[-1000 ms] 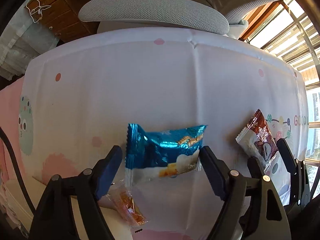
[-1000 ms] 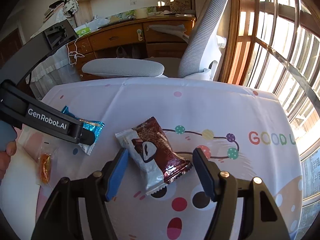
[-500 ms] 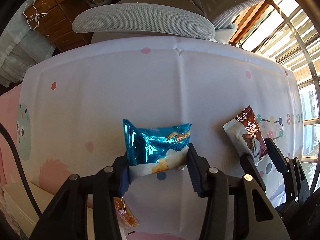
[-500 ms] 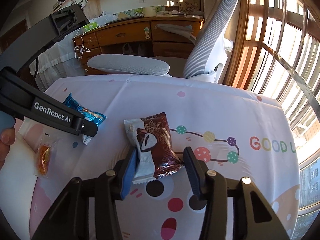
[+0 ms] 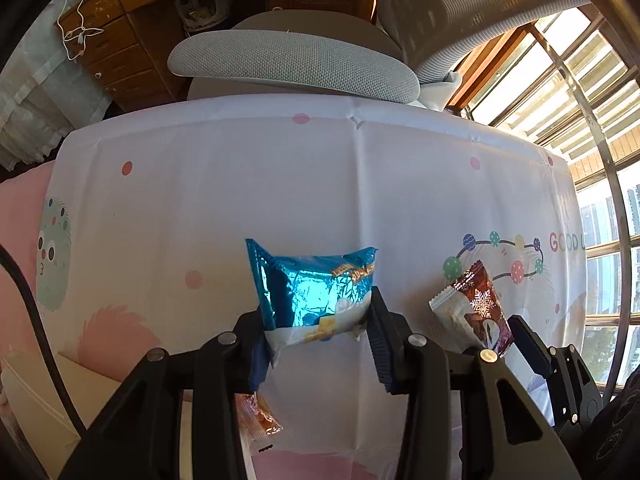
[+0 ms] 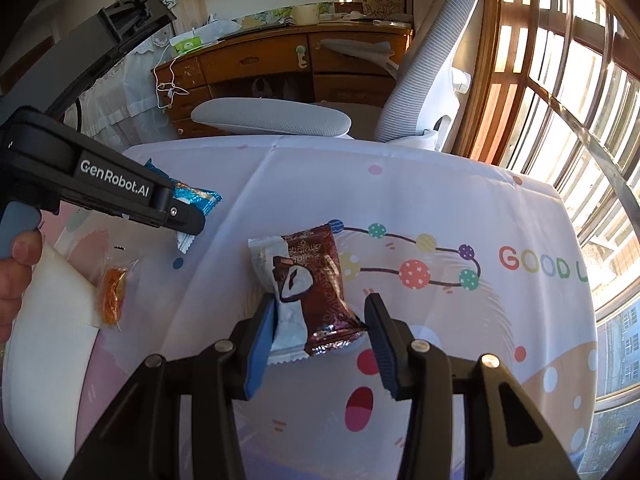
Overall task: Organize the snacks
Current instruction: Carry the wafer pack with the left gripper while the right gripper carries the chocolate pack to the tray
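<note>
The left gripper (image 5: 318, 332) pinches the lower edge of a blue foil snack packet (image 5: 316, 288); its jaws have just been closing, and both blue pads now press the crinkled wrapper from either side, the packet standing up beyond the tips. Below and just to the left of these tongs lies a small clear sachet with an orange sweet (image 5: 258, 416), partly hidden behind the left finger.

The right gripper (image 6: 320, 334) has also just been closing — its pads squeeze the near end of a brown-and-white snack packet with a snowflake print (image 6: 310, 280), which stretches away from the tips over the tablecloth (image 6: 400, 200). To the left of these tongs, the other gripper's black body reaches in, held by a hand (image 6: 16, 280) at the frame edge.

Beyond both pairs of tongs spreads the white cloth with coloured dots and cartoon faces. Past its far edge stand a grey mesh office chair (image 5: 296, 60) and a wooden desk with drawers (image 6: 280, 64). Sunlit windows (image 6: 560, 100) fill the right side.
</note>
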Demonstrator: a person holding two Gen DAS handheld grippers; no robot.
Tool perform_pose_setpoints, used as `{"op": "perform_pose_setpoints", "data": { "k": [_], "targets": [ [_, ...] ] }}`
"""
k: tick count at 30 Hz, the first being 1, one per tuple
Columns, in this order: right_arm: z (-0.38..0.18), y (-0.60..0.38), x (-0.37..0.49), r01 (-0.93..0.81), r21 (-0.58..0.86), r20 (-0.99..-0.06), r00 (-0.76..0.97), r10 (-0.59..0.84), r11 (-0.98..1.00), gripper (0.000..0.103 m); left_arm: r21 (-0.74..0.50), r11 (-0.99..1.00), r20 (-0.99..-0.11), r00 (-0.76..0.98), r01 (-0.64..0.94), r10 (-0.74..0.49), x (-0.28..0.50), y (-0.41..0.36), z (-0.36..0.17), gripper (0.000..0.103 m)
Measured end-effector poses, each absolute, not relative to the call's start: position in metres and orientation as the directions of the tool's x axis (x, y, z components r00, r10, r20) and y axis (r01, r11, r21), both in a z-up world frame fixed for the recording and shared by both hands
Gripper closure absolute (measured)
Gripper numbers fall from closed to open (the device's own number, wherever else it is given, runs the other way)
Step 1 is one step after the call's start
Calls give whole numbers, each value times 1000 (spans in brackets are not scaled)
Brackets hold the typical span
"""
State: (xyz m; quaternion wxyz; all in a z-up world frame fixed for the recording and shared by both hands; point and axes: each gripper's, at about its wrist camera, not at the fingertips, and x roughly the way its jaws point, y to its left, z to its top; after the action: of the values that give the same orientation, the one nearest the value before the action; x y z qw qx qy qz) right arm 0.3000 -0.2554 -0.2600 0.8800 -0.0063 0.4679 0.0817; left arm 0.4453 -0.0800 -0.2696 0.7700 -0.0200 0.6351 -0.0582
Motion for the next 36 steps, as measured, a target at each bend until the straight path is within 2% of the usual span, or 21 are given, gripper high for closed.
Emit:
{"op": "perform_pose_setpoints", "data": {
  "k": [14,21,36],
  "targets": [
    [-234,-246,231,-136,91,-881,451,144,986,58,-132,982,-960,231,133,-161,395,-63,-204,63],
    [-216,-245,190,-72,157,-895,411,172,985,58,-140,976,-955,237,168,-177,353,-44,-169,63],
    [-165,-213,141,-61,184,-867,460,191,981,58,-102,975,-960,237,198,-149,272,15,-113,62]
  ]
}}
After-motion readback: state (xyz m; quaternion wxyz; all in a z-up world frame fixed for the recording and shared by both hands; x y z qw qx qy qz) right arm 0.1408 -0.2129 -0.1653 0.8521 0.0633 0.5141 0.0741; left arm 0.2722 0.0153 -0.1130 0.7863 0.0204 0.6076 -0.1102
